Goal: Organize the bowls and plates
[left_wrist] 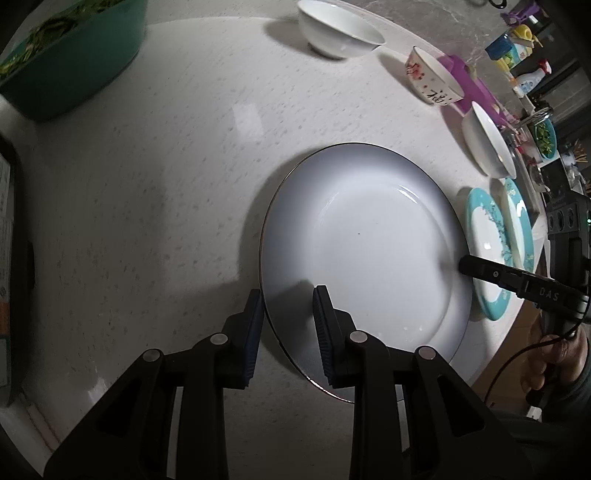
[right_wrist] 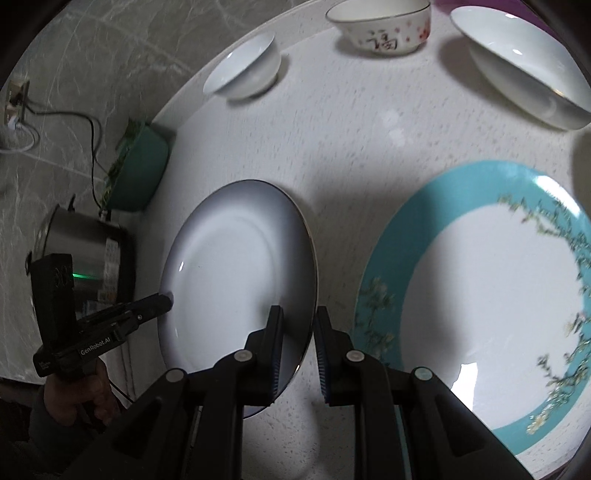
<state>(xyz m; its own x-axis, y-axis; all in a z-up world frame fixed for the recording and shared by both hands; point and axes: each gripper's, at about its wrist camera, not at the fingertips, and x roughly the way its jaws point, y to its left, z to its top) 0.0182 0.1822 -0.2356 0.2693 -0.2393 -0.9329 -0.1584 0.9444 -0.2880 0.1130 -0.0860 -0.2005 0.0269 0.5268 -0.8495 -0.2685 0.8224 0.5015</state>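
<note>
left wrist view: the left gripper [left_wrist: 288,295], jaws parted, straddled the near rim of a round white dark-edged ceramic plate [left_wrist: 369,251] lying on the speckled white table [left_wrist: 166,166].

right wrist view: the right gripper [right_wrist: 298,314] likewise straddled the opposite rim unclamped; glazed, stiff and breakable, it looked best pinched at the rim.

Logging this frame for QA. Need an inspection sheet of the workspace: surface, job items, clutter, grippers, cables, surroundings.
Surface: speckled white round table.
Job's things: grey plate; two teal-rimmed plates; three bowls, one lettered.
Clutter: green basin of greens; steel cooker.
Grippers: left gripper and right gripper each straddle the grey plate's rim, jaws apart.
Cables: cord to wall outlet.
Surroundings: marbled floor, shelf of bottles.
</note>
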